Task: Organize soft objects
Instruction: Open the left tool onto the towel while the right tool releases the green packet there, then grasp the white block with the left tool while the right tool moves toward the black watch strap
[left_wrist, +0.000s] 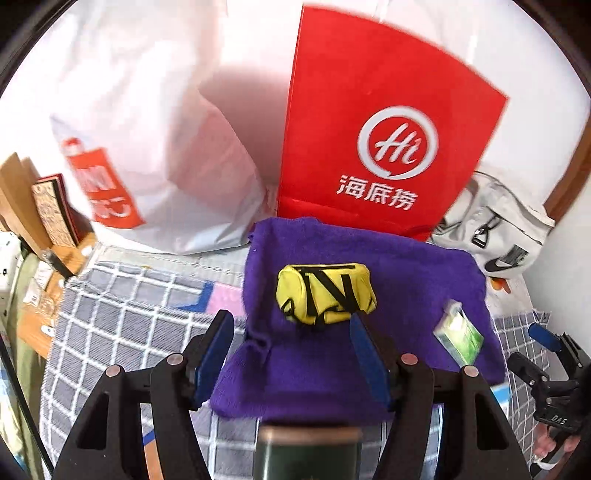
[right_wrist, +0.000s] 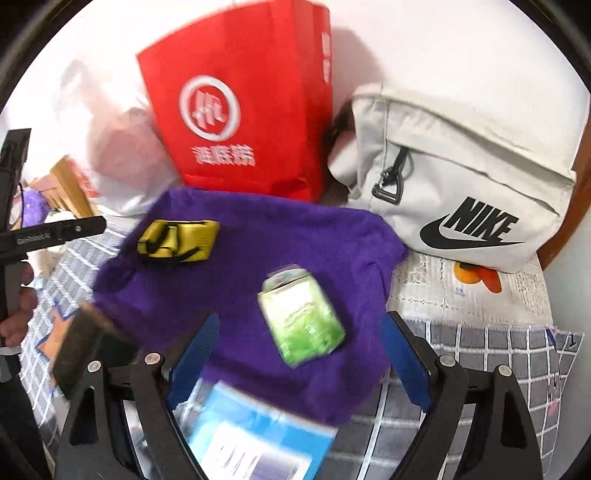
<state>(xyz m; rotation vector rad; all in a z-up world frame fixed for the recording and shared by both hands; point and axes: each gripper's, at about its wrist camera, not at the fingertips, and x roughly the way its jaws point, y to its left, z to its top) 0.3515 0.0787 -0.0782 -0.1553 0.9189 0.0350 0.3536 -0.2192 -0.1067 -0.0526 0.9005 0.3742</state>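
Observation:
A purple towel (left_wrist: 388, 280) (right_wrist: 258, 243) lies spread on the checked cloth. On it rest a yellow pouch with black straps (left_wrist: 325, 291) (right_wrist: 177, 240) and a green tissue pack (left_wrist: 458, 332) (right_wrist: 303, 321). My left gripper (left_wrist: 291, 332) stands open just short of the yellow pouch, with nothing between its blue pads. My right gripper (right_wrist: 299, 343) is open wide above the towel; the green pack lies below between the fingers, untouched. The right gripper also shows at the right edge of the left wrist view (left_wrist: 546, 343).
A red paper bag (left_wrist: 380, 122) (right_wrist: 243, 103) and a white plastic bag (left_wrist: 147, 147) stand behind the towel. A white Nike bag (right_wrist: 461, 192) lies at the right. A blue-and-white box (right_wrist: 251, 439) and a dark can (left_wrist: 310, 450) sit near the cameras. Boxes (left_wrist: 44, 210) stand left.

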